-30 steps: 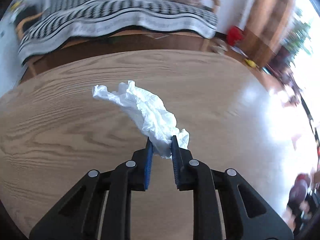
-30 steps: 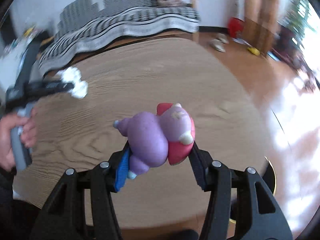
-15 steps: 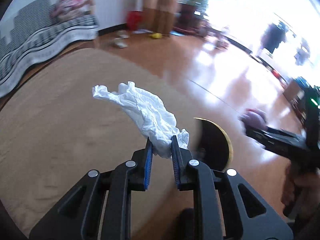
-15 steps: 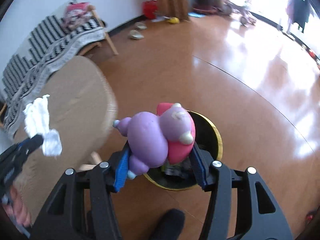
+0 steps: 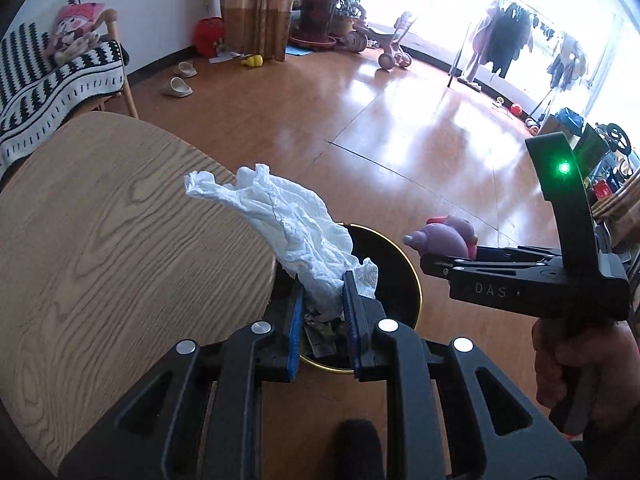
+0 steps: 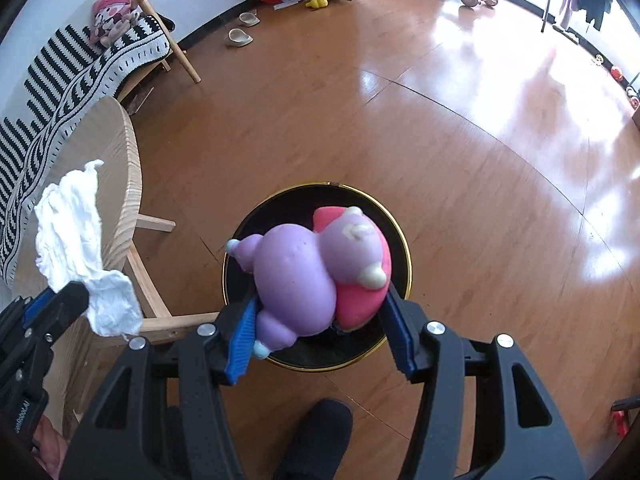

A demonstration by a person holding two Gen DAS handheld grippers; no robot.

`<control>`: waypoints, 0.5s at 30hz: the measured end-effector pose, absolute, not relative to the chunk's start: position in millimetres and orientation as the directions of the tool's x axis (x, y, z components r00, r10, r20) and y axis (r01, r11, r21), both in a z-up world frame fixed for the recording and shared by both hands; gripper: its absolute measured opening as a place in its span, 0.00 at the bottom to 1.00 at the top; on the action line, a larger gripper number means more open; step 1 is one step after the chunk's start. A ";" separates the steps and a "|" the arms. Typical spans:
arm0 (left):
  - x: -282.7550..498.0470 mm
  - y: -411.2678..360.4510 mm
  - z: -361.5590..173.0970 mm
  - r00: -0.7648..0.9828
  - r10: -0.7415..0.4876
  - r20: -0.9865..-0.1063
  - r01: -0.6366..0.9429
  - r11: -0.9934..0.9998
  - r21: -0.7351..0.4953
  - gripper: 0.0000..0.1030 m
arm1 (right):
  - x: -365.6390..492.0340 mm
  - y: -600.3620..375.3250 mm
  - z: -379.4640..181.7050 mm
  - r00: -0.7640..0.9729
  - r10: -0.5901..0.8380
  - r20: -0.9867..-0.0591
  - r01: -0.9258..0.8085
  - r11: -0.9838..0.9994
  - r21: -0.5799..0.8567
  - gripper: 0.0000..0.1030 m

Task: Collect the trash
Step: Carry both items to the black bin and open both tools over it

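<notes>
My left gripper is shut on a crumpled white tissue and holds it over the near rim of a black round bin with a gold rim on the floor. My right gripper is shut on a purple and pink soft toy, held directly above the same bin. The toy also shows in the left wrist view at the right, and the tissue in the right wrist view at the left. Some trash lies inside the bin.
A round wooden table stands left of the bin, its legs close to it. A bench with a striped blanket is behind it. Slippers, toys and a clothes rack stand further off on the wooden floor.
Both grippers have swung from over the table to the bin on the floor, carrying the tissue and the toy. The right gripper now hangs centred over the bin.
</notes>
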State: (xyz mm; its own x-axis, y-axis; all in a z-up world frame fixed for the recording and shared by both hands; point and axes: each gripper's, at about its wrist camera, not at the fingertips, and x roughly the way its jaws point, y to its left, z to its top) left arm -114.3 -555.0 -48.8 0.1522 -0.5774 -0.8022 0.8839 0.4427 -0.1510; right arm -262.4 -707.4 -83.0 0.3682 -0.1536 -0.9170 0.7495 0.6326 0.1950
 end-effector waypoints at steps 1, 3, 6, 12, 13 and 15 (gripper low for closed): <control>-114.5 -557.0 -49.2 0.149 -0.578 -0.802 0.885 0.440 -0.153 0.17 | -260.8 -708.3 -82.4 0.370 -0.153 -0.916 0.749 0.632 0.197 0.54; -112.4 -559.6 -49.7 0.144 -0.580 -0.801 0.887 0.435 -0.156 0.17 | -261.5 -708.6 -80.1 0.383 -0.153 -0.911 0.743 0.637 0.206 0.56; -111.0 -563.3 -50.6 0.136 -0.583 -0.801 0.888 0.430 -0.163 0.17 | -256.2 -705.6 -76.0 0.400 -0.168 -0.901 0.743 0.635 0.211 0.60; -113.5 -570.1 -54.2 0.124 -0.579 -0.806 0.888 0.427 -0.170 0.17 | -263.2 -707.6 -69.3 0.433 -0.183 -0.883 0.744 0.625 0.236 0.76; -112.2 -569.7 -55.1 0.122 -0.579 -0.806 0.889 0.425 -0.171 0.17 | -263.6 -708.5 -69.1 0.433 -0.184 -0.882 0.746 0.622 0.236 0.76; -111.7 -570.8 -57.1 0.117 -0.577 -0.808 0.890 0.422 -0.173 0.17 | -265.1 -710.2 -68.2 0.432 -0.187 -0.882 0.749 0.619 0.236 0.76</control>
State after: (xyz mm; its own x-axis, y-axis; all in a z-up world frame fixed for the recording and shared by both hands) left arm -111.7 -570.8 -57.1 0.1168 -0.5775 -0.8080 0.8897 0.4223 -0.1732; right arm -265.1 -710.2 -68.2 0.4322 -0.1875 -0.8821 0.7494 0.6187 0.2357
